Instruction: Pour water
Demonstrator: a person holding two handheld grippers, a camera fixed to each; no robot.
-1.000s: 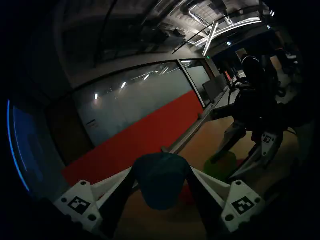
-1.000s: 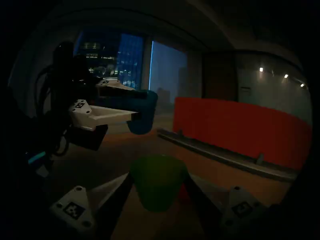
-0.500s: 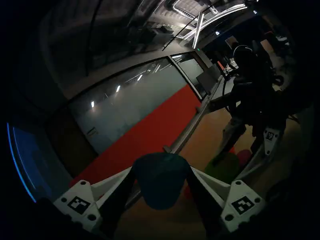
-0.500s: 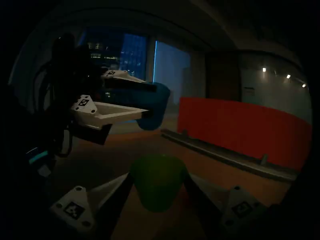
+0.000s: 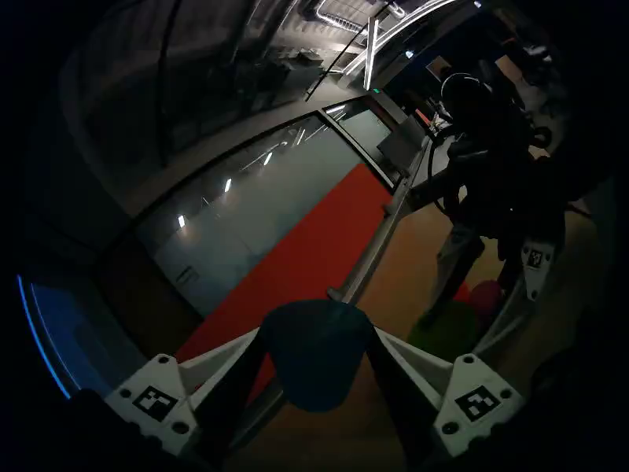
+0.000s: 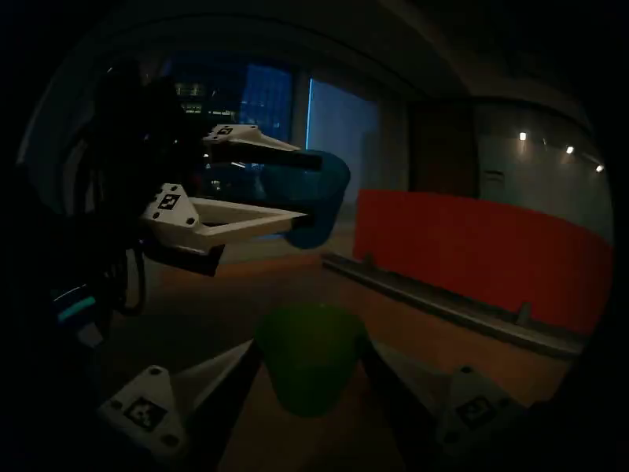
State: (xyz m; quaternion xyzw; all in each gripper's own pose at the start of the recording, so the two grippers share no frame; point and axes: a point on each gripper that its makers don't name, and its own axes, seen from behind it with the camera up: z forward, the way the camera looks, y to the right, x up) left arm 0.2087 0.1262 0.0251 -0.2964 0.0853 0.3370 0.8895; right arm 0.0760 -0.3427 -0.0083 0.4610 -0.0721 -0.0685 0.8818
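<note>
Tilt on blue cup (image 6: 314,197) steeper than a moment ago, left gripper (image 5: 316,342) with jaws clamped on it and carrying it higher and closer over green cup (image 6: 310,362), itself clamped upright between jaws of right gripper (image 6: 310,346) below, so pour seemingly near, no stream visible yet.

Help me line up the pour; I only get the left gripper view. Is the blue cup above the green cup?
Observer: In the right gripper view the blue cup sits higher in the picture than the green cup, with a gap between them. I cannot judge depth.
Operator: Is it tipped?
Observer: The left gripper lies rolled on its side, one finger above the other, and the blue cup looks tipped toward the red panel.
Operator: Is the green cup level?
Observer: It stands upright in the right gripper, wider end up.
</note>
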